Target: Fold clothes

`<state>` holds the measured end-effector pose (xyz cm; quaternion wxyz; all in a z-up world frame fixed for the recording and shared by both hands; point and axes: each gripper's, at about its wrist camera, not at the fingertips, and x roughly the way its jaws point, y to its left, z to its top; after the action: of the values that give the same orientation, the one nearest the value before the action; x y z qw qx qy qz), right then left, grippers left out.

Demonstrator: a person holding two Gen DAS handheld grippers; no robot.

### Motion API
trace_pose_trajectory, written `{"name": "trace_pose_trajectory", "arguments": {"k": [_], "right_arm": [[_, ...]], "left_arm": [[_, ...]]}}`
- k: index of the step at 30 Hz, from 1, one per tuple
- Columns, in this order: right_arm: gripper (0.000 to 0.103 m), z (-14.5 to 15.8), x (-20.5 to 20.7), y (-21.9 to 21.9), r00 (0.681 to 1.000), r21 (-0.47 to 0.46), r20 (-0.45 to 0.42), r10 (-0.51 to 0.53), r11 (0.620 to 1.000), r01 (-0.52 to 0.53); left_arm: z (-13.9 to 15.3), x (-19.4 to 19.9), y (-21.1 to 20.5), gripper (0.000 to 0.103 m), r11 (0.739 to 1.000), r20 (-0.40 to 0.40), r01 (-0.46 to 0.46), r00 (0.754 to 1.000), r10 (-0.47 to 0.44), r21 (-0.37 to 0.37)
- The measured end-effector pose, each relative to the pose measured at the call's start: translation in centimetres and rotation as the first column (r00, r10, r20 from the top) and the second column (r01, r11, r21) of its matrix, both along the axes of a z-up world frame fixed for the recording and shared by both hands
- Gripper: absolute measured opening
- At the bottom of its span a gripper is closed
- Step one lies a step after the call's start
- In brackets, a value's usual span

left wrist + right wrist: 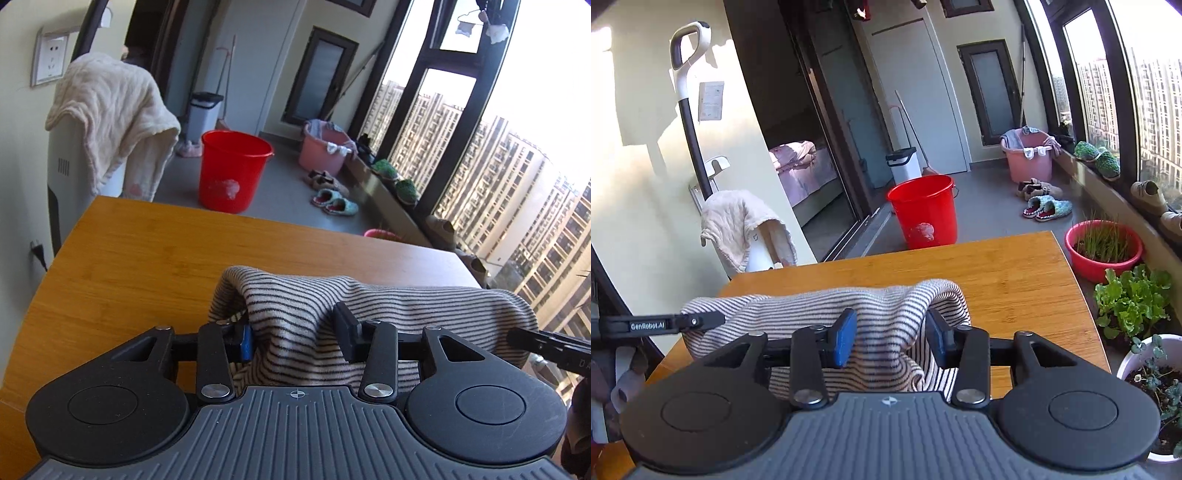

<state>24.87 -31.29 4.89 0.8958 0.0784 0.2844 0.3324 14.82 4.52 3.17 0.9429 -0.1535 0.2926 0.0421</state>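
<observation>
A beige garment with thin black stripes [369, 306] is held up over the wooden table [147, 266], stretched between both grippers. My left gripper [295, 336] has its jaws around a bunched fold of the garment. My right gripper [892, 341] likewise has its jaws around a fold of the same garment [886, 306], over the table [1015, 266]. The jaws stand apart with cloth bunched between them. A finger of the right gripper [546, 343] shows at the right edge of the left wrist view. A finger of the left gripper [661, 325] shows at the left of the right wrist view.
A red bucket [923, 210], a pink basin [1030, 153] and slippers [1047, 208] stand on the floor beyond the table. A cream towel [110, 118] drapes over an appliance at left. Potted plants [1130, 302] and a red bowl [1102, 251] line the window side.
</observation>
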Motion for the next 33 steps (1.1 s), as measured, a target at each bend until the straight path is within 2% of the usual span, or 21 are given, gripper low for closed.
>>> {"name": "trace_pose_trajectory", "arguments": {"k": [1,2,5,6,7,9,11,13,15,20,23,25,26,28,30,33], "right_arm": [[0.067,0.0,0.8,0.1,1.0,0.016,-0.024,0.002,1.0,-0.001],[0.069,-0.4,1.7,0.5,0.998,0.026,-0.06,0.009,1.0,-0.007],[0.069,-3.2,3.3,2.0,0.984,0.0,-0.176,-0.007,1.0,0.007],[0.069,-4.1,3.1,2.3,0.982,-0.002,-0.187,-0.022,1.0,0.022],[0.069,-4.8,2.7,2.3,0.982,0.007,-0.186,-0.039,0.999,0.041],[0.07,-5.4,1.5,2.2,0.984,0.031,-0.163,-0.072,0.996,0.078],[0.07,-5.6,0.3,2.1,0.985,0.034,-0.145,-0.093,0.995,0.099],[0.071,-5.7,-0.9,1.9,0.986,0.037,-0.127,-0.112,0.992,0.118],[0.073,-5.6,-1.7,1.6,0.986,0.03,-0.111,-0.126,0.991,0.13],[0.076,-5.0,-3.1,0.6,0.984,0.031,-0.069,-0.165,0.985,0.167],[0.065,-5.6,-3.1,0.9,0.986,0.04,-0.096,-0.134,0.99,0.139],[0.059,-5.6,-3.4,1.2,0.987,0.033,-0.083,-0.135,0.99,0.138],[0.056,-5.5,-3.5,1.2,0.987,0.037,-0.084,-0.134,0.99,0.137],[0.054,-5.5,-3.4,1.1,0.988,0.047,-0.087,-0.127,0.99,0.132],[0.051,-5.5,-3.3,1.2,0.989,0.055,-0.087,-0.121,0.99,0.126],[0.047,-5.4,-2.8,1.6,0.99,0.058,-0.077,-0.114,0.991,0.119]], "left_arm": [[-0.1,-0.4,-0.3,0.042,1.0,0.003,0.007,1.0,-0.007,0.014],[-0.1,-1.1,-0.6,0.042,1.0,0.005,0.017,1.0,-0.017,0.021],[-0.9,-3.1,-1.3,0.042,0.998,0.003,0.047,0.999,-0.048,0.037],[-1.2,-3.4,-1.5,0.042,0.998,0.006,0.053,0.999,-0.053,0.034],[-1.3,-3.7,-1.5,0.043,0.998,0.012,0.057,0.998,-0.058,0.021],[-1.8,-3.8,-1.1,0.054,0.998,0.017,0.058,0.998,-0.057,-0.022],[-2.2,-4.0,-0.9,0.059,0.996,0.022,0.058,0.998,-0.057,-0.06],[-2.2,-3.7,-1.2,0.061,0.997,0.01,0.06,0.998,-0.059,-0.044],[-2.0,-3.0,-0.8,0.069,0.995,0.001,0.061,0.998,-0.062,-0.076],[-1.6,-2.0,-0.3,0.076,0.99,-0.009,0.057,0.998,-0.059,-0.133],[-1.8,-1.7,-0.8,0.085,0.99,-0.018,0.078,0.997,-0.081,-0.114],[-1.9,-1.4,-1.3,0.086,0.993,-0.026,0.088,0.996,-0.09,-0.085],[-2.0,-1.2,-1.6,0.085,0.994,-0.027,0.087,0.996,-0.089,-0.069],[-2.1,-0.9,-1.7,0.075,0.996,-0.023,0.075,0.997,-0.076,-0.047],[-2.0,-0.6,-1.6,0.058,0.998,-0.017,0.054,0.998,-0.054,-0.038],[-2.1,0.2,-0.8,0.044,0.998,0.0,0.037,0.999,-0.037,-0.048]]}}
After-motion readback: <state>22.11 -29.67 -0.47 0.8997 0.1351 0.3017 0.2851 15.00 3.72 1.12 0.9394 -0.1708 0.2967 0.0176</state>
